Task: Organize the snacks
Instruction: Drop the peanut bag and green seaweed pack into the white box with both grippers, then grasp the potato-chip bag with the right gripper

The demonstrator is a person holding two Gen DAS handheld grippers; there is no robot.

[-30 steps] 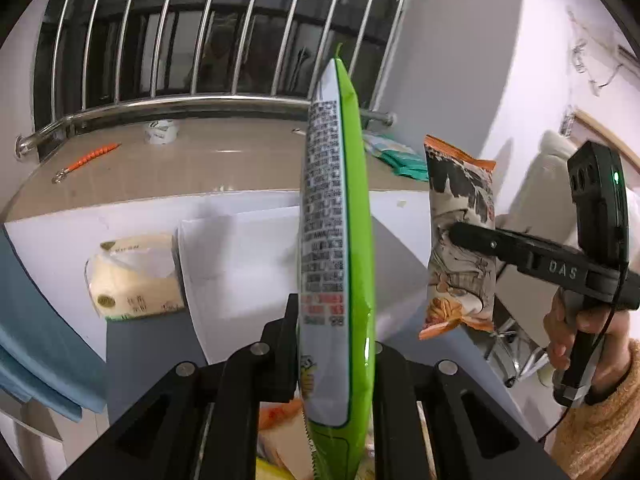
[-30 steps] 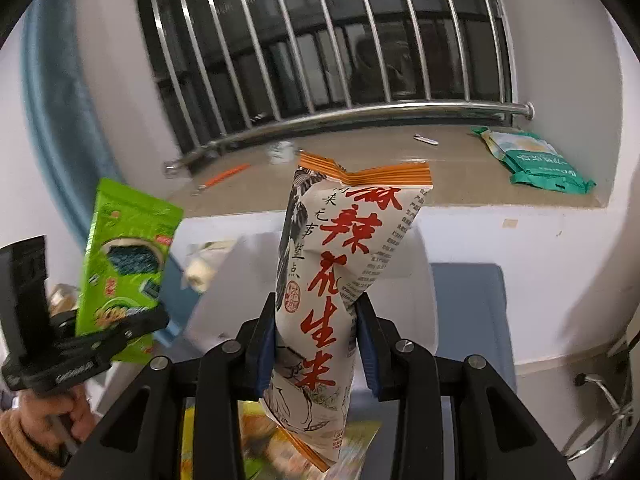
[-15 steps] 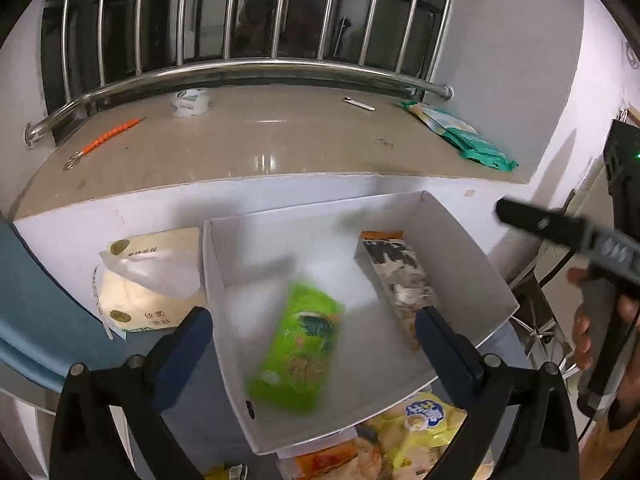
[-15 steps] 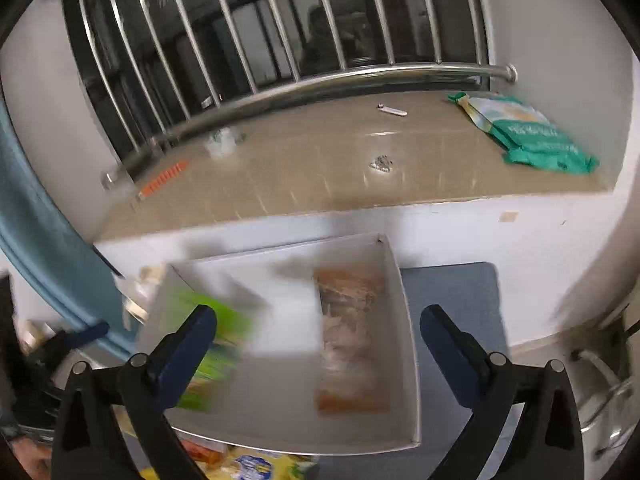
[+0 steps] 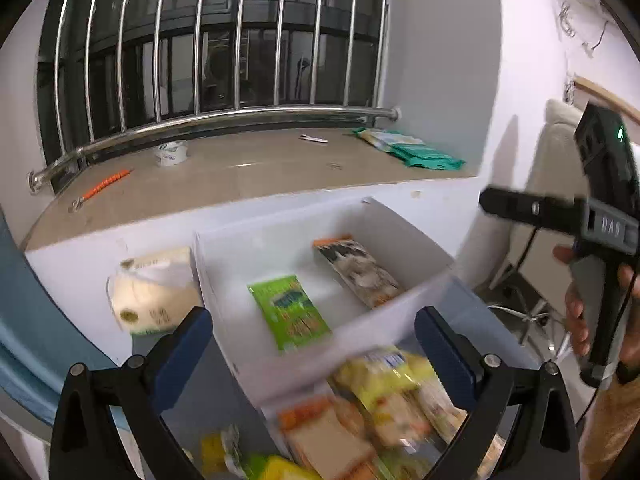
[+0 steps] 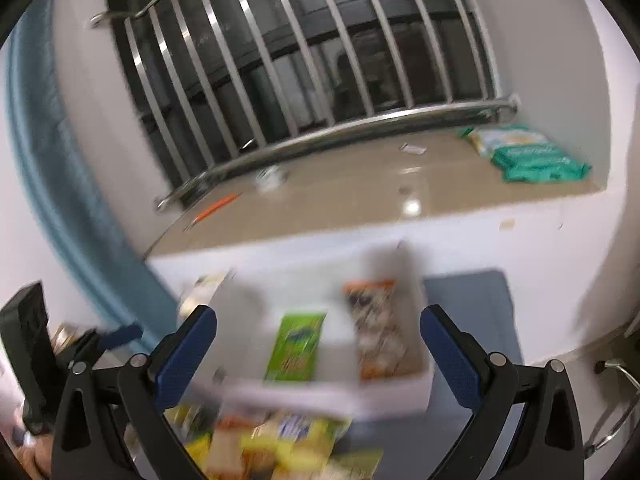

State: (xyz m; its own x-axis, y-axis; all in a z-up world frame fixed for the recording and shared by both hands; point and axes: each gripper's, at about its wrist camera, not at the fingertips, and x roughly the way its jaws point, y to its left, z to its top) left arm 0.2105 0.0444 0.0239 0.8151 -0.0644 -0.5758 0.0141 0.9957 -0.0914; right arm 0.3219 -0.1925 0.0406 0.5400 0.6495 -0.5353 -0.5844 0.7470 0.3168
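Left gripper (image 5: 312,344) with fingers (image 5: 182,354) spread wide, nothing between them; it hangs above the near rim of the white box (image 5: 360,332). Right gripper (image 6: 318,346) likewise has its fingers (image 6: 186,354) wide apart and empty, over the same box (image 6: 396,394). Green snack packet (image 5: 290,312) lies flat on the box floor near the middle, toward the box's near wall. Orange-and-black peanut packet (image 5: 358,270) lies flat beside it, along the box's right wall, top end toward the far wall; the two packets sit apart. Right wrist view shows both again, green (image 6: 298,346) left of orange (image 6: 376,326), though blurred. Loose pile of snack packets (image 5: 384,404), yellow and orange, lies on the grey bench (image 6: 468,300) just outside the box's near wall; blur makes single packets hard to tell, perhaps several. Pack of tissues (image 5: 150,292) sits against the box's left wall. Behind, a tan window ledge (image 5: 248,176) carries a teal bag (image 5: 416,152) at its right end, a tape roll (image 5: 172,154) and an orange tool (image 5: 106,184) toward its left. A person's hand (image 5: 580,308) grips the right gripper's handle at the left wrist view's right edge.
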